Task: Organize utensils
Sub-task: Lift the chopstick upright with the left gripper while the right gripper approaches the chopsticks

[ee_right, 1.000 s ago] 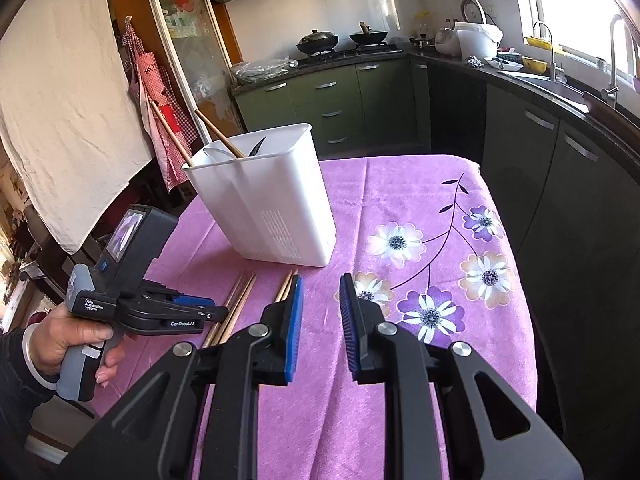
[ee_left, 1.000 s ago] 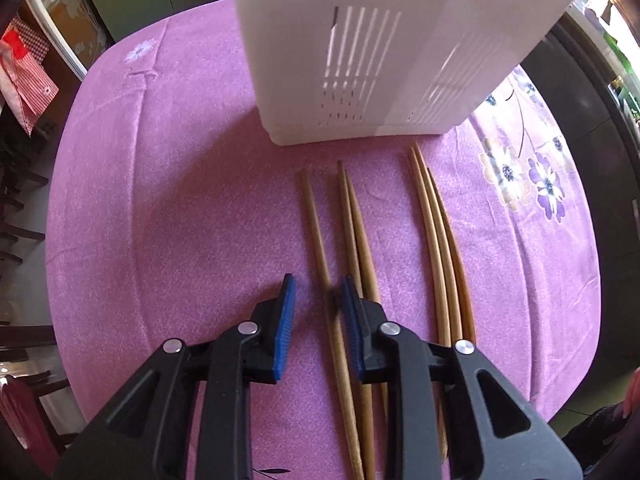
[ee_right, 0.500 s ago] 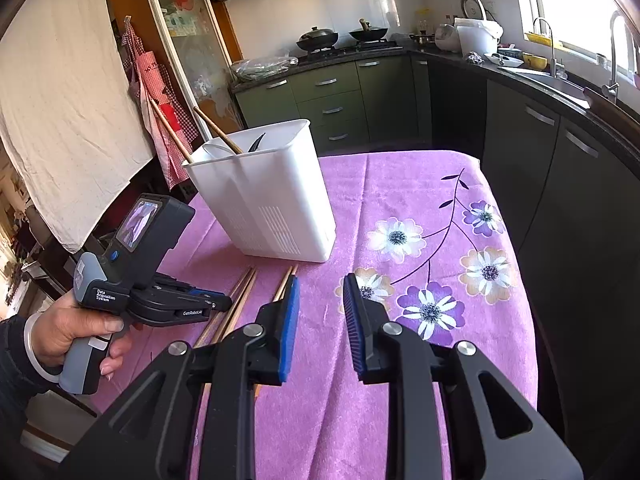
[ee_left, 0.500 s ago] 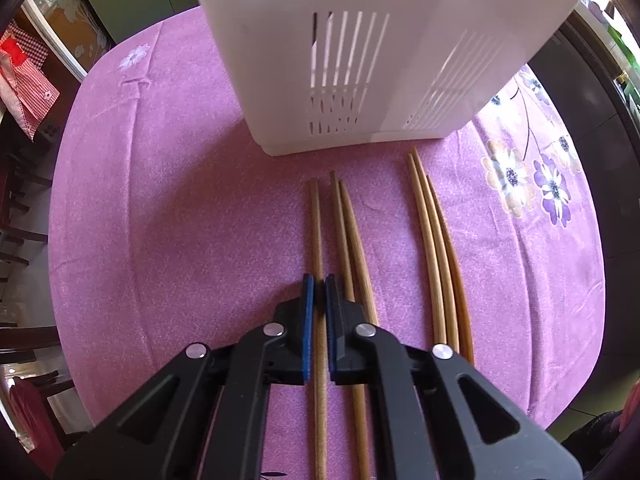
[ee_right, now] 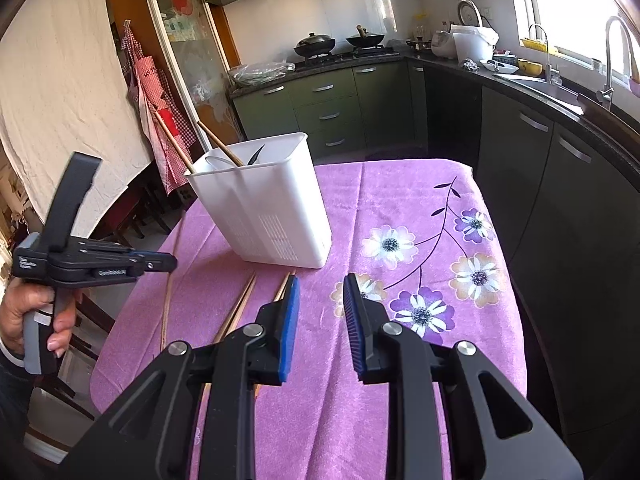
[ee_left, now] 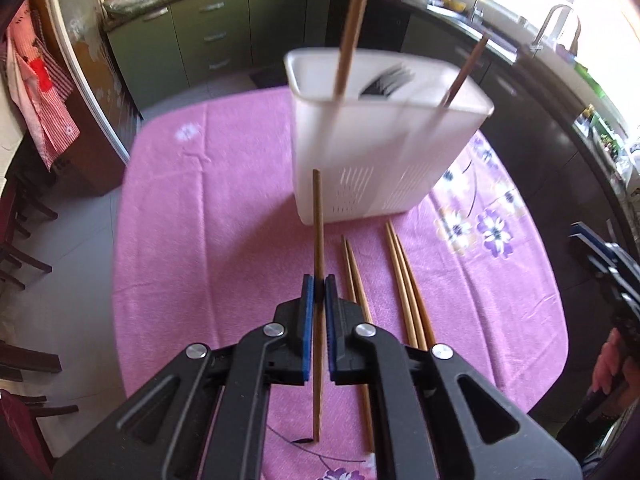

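My left gripper [ee_left: 319,280] is shut on a wooden chopstick [ee_left: 318,220] and holds it in the air above the purple tablecloth [ee_left: 224,240]. The chopstick's far tip points toward the white slotted utensil holder [ee_left: 380,152]. Two chopsticks [ee_left: 352,28] and a dark utensil stand in that holder. On the cloth lie a pair of chopsticks [ee_left: 352,272] and a group of three [ee_left: 404,276]. In the right wrist view, the left gripper [ee_right: 168,262] hovers left of the holder [ee_right: 264,204]. My right gripper [ee_right: 320,284] is open over the cloth, nothing between its pads.
The table's near and left edges drop off to the floor, with dark chairs [ee_left: 24,216] on the left. Green kitchen cabinets [ee_right: 332,108] and a dark counter [ee_right: 560,112] run behind and to the right. A person's hand [ee_right: 28,312] grips the left tool.
My left gripper closed on the leftmost chopstick and lifted it off the cloth, tilting upward so the holder's rim came into view. The right gripper stayed in place.
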Action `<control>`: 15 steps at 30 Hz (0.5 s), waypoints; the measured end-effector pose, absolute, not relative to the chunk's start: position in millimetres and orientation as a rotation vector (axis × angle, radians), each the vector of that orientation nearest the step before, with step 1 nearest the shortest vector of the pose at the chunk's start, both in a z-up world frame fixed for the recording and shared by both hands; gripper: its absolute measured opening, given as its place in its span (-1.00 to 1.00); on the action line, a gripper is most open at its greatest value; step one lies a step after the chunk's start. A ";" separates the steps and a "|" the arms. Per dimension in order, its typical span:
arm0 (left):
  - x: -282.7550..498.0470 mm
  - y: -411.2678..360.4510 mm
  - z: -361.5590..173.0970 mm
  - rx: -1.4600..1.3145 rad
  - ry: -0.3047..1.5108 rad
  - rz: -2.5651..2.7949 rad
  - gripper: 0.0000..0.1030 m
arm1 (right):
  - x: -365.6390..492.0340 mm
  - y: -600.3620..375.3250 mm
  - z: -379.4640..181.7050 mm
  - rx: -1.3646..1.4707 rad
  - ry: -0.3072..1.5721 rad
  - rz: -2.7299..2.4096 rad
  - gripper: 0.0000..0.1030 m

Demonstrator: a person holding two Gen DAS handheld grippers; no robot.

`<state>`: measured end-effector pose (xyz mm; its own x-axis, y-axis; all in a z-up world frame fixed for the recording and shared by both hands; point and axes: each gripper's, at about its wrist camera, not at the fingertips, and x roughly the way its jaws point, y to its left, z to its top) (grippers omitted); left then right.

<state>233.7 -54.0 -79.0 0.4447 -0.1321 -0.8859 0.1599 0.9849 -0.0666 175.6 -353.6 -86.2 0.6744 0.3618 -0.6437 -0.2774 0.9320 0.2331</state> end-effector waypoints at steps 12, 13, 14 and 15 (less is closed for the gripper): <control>171.1 -24.6 -35.7 0.023 0.913 -0.192 -0.89 | 176.4 -333.2 -88.6 0.067 0.782 0.380 -0.53; 167.7 -23.5 -35.1 0.021 0.905 -0.193 -0.89 | 178.0 -329.9 -90.7 0.064 0.793 0.388 -0.51; 165.0 -23.0 -35.1 0.022 0.897 -0.192 -0.89 | 180.4 -326.3 -94.1 0.063 0.810 0.399 -0.49; 161.7 -22.4 -34.9 0.027 0.887 -0.192 -0.89 | 183.4 -322.6 -98.3 0.060 0.829 0.408 -0.48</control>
